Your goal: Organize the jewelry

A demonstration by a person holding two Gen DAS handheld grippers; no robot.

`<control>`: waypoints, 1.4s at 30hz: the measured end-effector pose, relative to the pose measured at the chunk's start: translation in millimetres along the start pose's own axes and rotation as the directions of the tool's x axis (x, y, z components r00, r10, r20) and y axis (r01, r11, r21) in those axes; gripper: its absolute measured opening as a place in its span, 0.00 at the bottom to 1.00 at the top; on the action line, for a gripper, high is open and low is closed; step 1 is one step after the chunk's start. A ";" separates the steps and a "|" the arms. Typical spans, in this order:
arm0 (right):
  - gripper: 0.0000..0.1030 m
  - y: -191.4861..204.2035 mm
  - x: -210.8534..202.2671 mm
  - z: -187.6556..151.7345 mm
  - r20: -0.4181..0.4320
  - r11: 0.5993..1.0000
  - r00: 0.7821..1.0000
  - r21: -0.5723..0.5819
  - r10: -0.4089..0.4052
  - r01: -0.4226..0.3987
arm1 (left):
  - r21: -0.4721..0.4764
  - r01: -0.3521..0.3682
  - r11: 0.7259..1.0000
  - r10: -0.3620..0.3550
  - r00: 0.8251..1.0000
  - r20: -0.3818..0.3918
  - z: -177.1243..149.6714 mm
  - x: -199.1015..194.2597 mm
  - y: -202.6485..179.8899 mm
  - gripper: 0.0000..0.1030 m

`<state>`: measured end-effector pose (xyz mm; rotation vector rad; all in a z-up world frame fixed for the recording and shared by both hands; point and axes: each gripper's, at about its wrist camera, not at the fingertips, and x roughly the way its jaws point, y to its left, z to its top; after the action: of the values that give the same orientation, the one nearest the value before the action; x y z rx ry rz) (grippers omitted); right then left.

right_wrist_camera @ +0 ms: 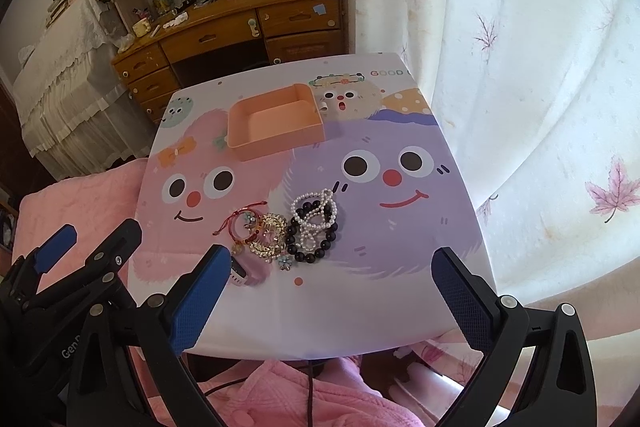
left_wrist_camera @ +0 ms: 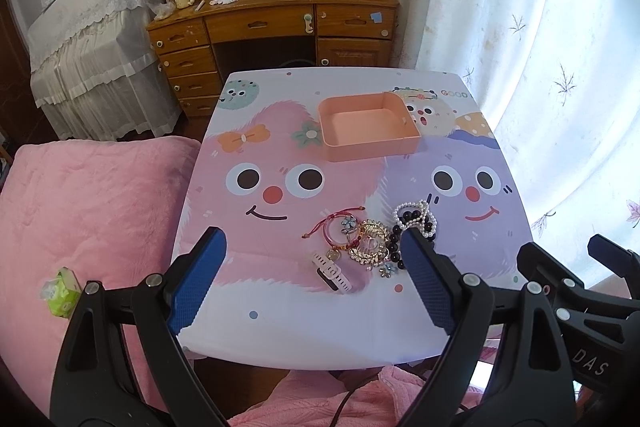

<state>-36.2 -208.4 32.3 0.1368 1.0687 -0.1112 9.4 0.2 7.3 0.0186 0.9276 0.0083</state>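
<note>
A pile of jewelry lies on the cartoon-print table (left_wrist_camera: 280,327): a red cord bracelet (left_wrist_camera: 334,227), a gold rhinestone piece (left_wrist_camera: 368,247), a black bead bracelet (right_wrist_camera: 314,239), a pearl strand (right_wrist_camera: 316,211) and a white watch (left_wrist_camera: 332,273). An empty orange box (left_wrist_camera: 368,129) stands behind the pile, also in the right wrist view (right_wrist_camera: 274,125). My left gripper (left_wrist_camera: 314,247) is open and empty, above the table's near edge in front of the pile. My right gripper (right_wrist_camera: 330,267) is open and empty, beside it to the right.
A pink blanket (left_wrist_camera: 92,211) with a green tissue pack (left_wrist_camera: 60,293) lies left of the table. A wooden desk (left_wrist_camera: 276,23) stands behind it. A white curtain (left_wrist_camera: 540,47) hangs at the right. A cable (right_wrist_camera: 310,387) hangs below the table's near edge.
</note>
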 end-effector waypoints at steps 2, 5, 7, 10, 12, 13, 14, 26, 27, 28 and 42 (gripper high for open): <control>0.99 0.3 -0.3 -0.1 0.001 1.000 1.000 0.000 -0.001 0.001 | 0.000 0.001 1.000 -0.001 1.000 0.000 0.3 0.0 0.0 0.85; 0.99 -0.6 -0.5 -0.5 0.002 1.000 1.000 0.000 -0.001 0.001 | 0.001 0.001 1.000 -0.001 1.000 0.000 0.8 -0.3 -0.1 0.85; 0.99 -0.4 -0.6 0.0 0.001 1.000 1.000 0.000 -0.001 0.001 | 0.001 0.001 1.000 -0.001 1.000 0.000 1.3 -0.5 -0.1 0.85; 0.99 -0.8 -0.7 0.3 0.001 1.000 1.000 0.000 0.000 0.000 | 0.001 0.000 1.000 0.000 1.000 -0.001 1.9 -0.7 -0.1 0.85; 0.99 -0.3 -0.9 0.2 0.001 1.000 1.000 0.000 0.000 0.000 | 0.002 0.000 1.000 0.000 1.000 -0.001 2.2 -1.1 -0.3 0.86; 0.99 -0.2 -1.0 0.2 0.002 1.000 1.000 0.001 0.000 0.000 | 0.002 0.000 1.000 0.000 1.000 0.000 2.4 -1.2 -0.5 0.85; 0.99 0.0 -0.9 0.3 0.002 1.000 1.000 0.001 0.000 0.000 | 0.002 0.000 1.000 0.000 1.000 -0.001 2.5 -1.1 -0.2 0.85; 0.97 2.7 -8.8 -7.9 0.027 0.999 1.000 -0.041 -0.010 0.011 | -0.004 -0.004 1.000 0.004 1.000 -0.007 -1.2 -1.9 3.9 0.85; 0.97 2.9 -9.6 -9.2 0.030 0.999 1.000 -0.045 -0.011 0.012 | -0.005 -0.004 1.000 0.004 1.000 -0.007 -3.6 -2.4 5.6 0.85; 0.96 2.9 -9.8 -9.8 0.032 0.999 0.999 -0.049 -0.013 0.015 | -0.006 -0.005 1.000 0.005 1.000 -0.005 -8.8 -3.5 8.2 0.85; 0.83 13.3 -4.2 -34.8 0.013 0.994 1.000 -0.111 0.027 -0.025 | -0.013 -0.001 1.000 0.000 0.998 -0.070 -37.2 -4.1 17.7 0.85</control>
<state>-66.3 -189.4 20.2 0.0499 1.0561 -0.0295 -22.8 18.3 -11.3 0.0060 0.9975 0.0153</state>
